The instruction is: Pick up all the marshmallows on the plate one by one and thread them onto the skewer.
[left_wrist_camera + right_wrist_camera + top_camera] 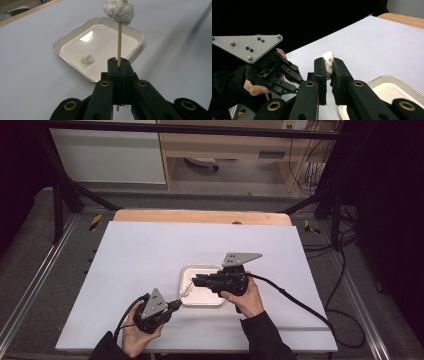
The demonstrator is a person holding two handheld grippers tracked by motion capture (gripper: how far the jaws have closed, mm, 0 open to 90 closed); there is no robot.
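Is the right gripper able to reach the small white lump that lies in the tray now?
Probably not yet: the right gripper is shut on a white lump. The way to the small lump in the tray looks free.

Open tabletop [150, 250] all round the tray [186, 272].

Low in the frame, a thin pale wooden skewer [119, 42] is carrying a fluffy cotton-like wad [119, 10]; the tray [75, 33] is showing a shiny metal rim and glossy cream inside; matt white table [30, 82].
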